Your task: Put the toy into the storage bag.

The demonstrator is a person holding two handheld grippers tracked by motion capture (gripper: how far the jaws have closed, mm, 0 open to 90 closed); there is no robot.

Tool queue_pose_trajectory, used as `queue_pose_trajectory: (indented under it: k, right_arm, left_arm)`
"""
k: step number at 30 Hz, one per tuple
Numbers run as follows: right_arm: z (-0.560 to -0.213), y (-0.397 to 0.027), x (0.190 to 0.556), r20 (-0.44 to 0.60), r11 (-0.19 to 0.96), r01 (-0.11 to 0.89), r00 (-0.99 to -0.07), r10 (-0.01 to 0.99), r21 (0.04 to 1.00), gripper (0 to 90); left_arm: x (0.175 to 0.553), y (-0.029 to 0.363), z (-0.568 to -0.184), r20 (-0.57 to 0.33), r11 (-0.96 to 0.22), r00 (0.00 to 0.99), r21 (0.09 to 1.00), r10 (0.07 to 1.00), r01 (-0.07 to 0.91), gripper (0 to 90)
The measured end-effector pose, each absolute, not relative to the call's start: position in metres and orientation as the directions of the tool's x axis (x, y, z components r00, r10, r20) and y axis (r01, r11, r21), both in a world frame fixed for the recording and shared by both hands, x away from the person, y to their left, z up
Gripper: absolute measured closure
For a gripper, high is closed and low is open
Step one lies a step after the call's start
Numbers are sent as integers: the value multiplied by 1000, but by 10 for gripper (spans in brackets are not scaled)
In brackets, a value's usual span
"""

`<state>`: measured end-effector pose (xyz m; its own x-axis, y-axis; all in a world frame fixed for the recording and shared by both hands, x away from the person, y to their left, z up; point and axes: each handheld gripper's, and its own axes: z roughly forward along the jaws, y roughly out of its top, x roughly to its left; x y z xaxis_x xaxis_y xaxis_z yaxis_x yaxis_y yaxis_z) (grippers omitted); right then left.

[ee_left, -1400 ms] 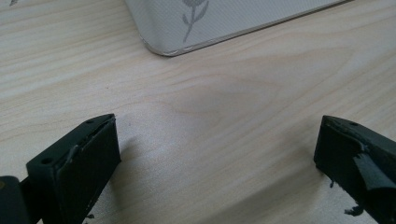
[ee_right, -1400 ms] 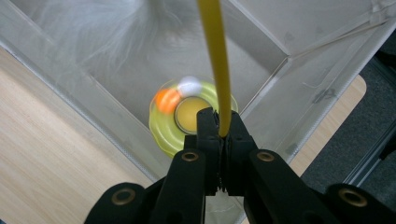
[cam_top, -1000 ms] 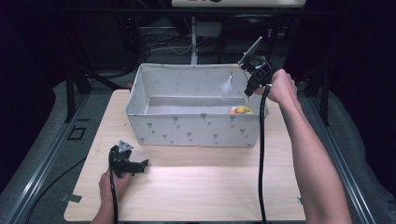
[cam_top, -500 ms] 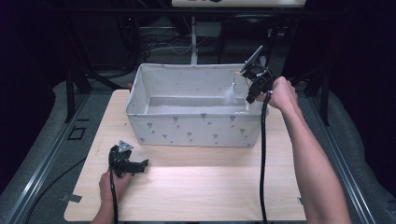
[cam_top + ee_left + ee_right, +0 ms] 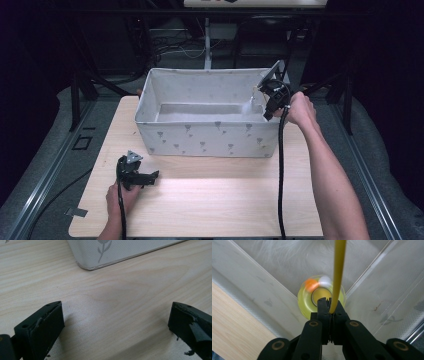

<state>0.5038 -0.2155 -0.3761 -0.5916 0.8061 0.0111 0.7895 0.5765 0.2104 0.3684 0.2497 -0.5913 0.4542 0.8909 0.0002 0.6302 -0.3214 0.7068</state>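
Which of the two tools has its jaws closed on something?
The right tool, held over the far right corner of the fabric bin: it pinches a yellow strap. The left tool rests on the wooden table with jaws wide apart.

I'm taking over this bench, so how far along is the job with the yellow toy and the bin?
Done: the right gripper is shut on a yellow strap. In hand: it hangs over the fabric bin, with a yellow ring toy below, near the bin's corner. Left: letting go of it and pulling out. The left gripper rests open on the table.
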Motion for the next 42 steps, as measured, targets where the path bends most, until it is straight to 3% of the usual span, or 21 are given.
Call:
queue_pose_trajectory:
  k: [21, 29, 37, 42]
  right_arm:
    - [-394, -222, 506, 43, 563, 810, -576, 816, 164, 879]
    - [-384, -225, 504, 53, 549, 812, -569, 821, 200, 854]
    - [-367, -229, 499, 48, 534, 809, -561, 827, 246, 770]
    - [-356, -229, 494, 51, 535, 797, -569, 821, 280, 637]
  left_arm:
    - [368, 250, -591, 0, -321, 454, 707, 891, 630, 2]
    - [368, 250, -591, 0, -321, 454, 707, 891, 630, 2]
    - [368, 250, -591, 0, -322, 454, 707, 891, 630, 2]
    - [368, 250, -591, 0, -321, 454, 707, 891, 630, 2]
